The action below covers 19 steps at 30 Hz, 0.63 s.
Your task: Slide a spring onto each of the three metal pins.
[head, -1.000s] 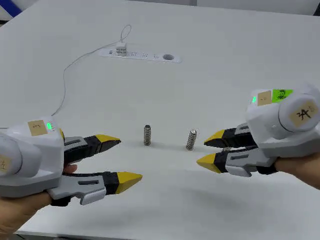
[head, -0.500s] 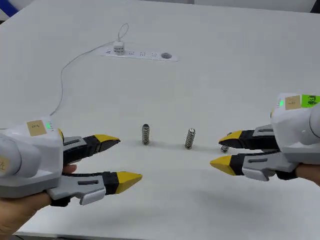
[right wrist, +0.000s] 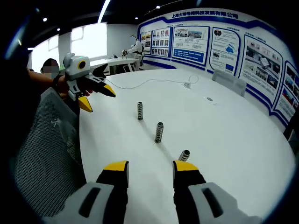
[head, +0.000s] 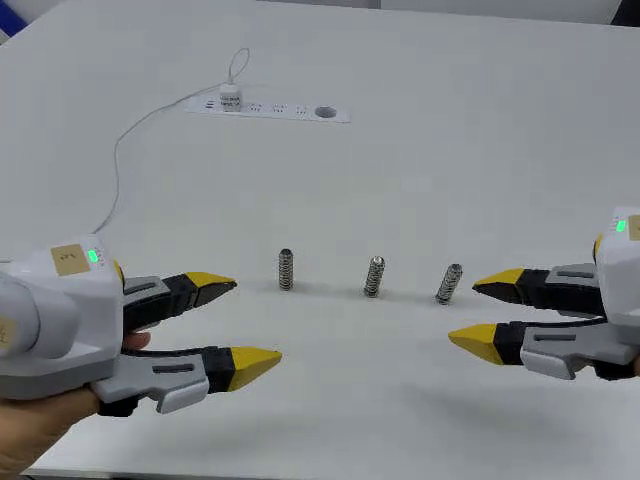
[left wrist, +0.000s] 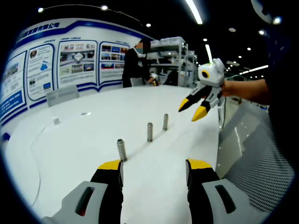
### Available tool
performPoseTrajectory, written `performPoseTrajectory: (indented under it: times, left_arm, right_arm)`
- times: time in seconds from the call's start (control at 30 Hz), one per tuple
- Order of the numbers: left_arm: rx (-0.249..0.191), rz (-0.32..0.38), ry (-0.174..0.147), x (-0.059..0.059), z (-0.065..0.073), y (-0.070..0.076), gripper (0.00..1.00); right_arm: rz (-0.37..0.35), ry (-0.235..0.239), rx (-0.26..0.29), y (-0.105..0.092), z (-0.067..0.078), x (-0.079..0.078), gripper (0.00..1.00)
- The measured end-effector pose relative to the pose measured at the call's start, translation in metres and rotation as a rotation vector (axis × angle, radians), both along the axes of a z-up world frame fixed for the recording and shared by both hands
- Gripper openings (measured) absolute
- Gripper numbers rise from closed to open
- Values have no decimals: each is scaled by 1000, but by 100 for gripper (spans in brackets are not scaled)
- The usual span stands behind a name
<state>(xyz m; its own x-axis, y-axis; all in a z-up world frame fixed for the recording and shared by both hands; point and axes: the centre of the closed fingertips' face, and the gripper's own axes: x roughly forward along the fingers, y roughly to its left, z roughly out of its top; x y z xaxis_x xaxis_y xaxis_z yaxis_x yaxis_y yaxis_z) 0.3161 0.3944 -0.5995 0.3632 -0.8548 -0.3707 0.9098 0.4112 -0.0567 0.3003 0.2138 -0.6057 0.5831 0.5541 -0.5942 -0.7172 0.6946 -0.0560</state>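
- Three springs are standing in a row on the tabletop (head: 430, 190): near-left spring (head: 286, 270), middle spring (head: 374, 277), near-right spring (head: 449, 284).
- Each is looking seated over its own post. The pins are sitting inside the coils, so I cannot tell how deep.
- Left claw (head: 255, 320) is gaping wide and carrying nothing, well short of the near-left spring.
- Right claw (head: 463, 312) is also spread wide and carrying nothing. Its tips are just beside the near-right spring, not touching it.
- My read: both claws are being held low and out to the sides to leave the row open for a look. The task is looking done.
- The near-right spring is appearing slightly tilted in the head view, so it may be needing a seat check.
- A power strip (head: 270, 108) with a white plug (head: 231, 99) and a cable (head: 115, 170) is lying far behind the row, well apart from it.
- A mesh chair back (right wrist: 51, 135) is sitting at the tabletop edge, off the working line.
- Nothing is standing between either claw and the springs.
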Motion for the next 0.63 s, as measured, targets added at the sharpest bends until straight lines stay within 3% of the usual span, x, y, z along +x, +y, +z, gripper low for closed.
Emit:
performPoseTrajectory:
  times: [0.63]
  left_arm:
    - [1,12,22,1,-8,3,56]
  right_arm:
    - [-77,-45,52,-19,-4,-1,54]
